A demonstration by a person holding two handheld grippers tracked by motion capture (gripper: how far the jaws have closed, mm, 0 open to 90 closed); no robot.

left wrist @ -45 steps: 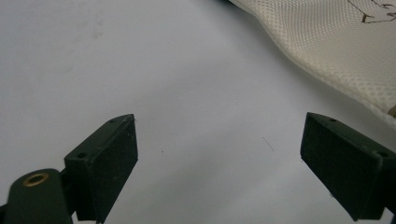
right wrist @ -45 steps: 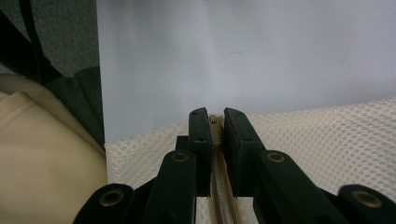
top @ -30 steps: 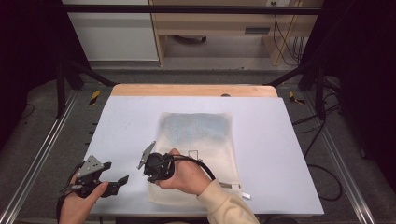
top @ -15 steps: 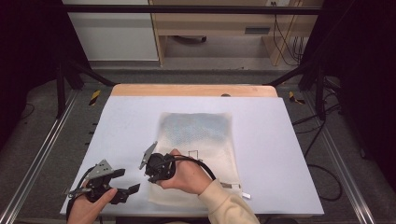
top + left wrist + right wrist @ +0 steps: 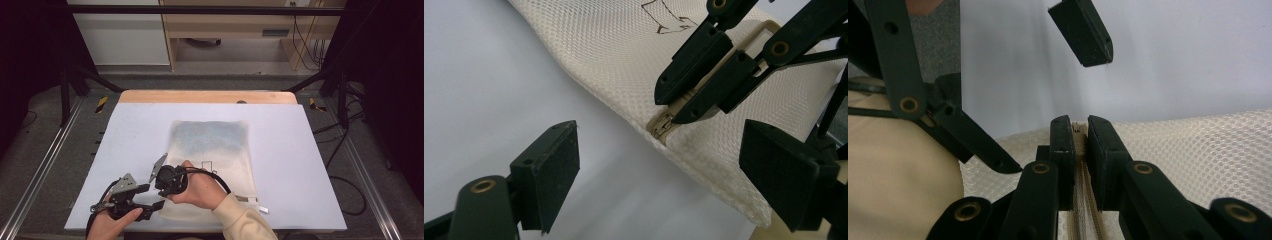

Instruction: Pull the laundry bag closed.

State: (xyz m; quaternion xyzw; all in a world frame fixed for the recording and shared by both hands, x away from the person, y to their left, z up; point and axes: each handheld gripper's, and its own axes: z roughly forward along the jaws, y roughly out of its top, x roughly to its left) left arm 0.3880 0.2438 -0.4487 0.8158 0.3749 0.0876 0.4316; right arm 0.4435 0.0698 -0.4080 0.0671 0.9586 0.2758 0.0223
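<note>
Two handheld black two-jaw grippers worked at the near-left corner of a cream mesh zippered laundry bag [image 5: 212, 160] lying flat on the white table [image 5: 310, 150]. The right gripper [image 5: 1077, 137] clenched the beige zipper [image 5: 664, 125]. The left gripper [image 5: 659, 170] was spread wide, just beside that corner.

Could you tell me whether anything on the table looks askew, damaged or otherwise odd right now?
Nothing stands out. The cream mesh bag lies flat on the white table, with no visible tear. The right gripper is shut on the zipper at the bag's near edge, and the left gripper waits open beside that corner.
</note>
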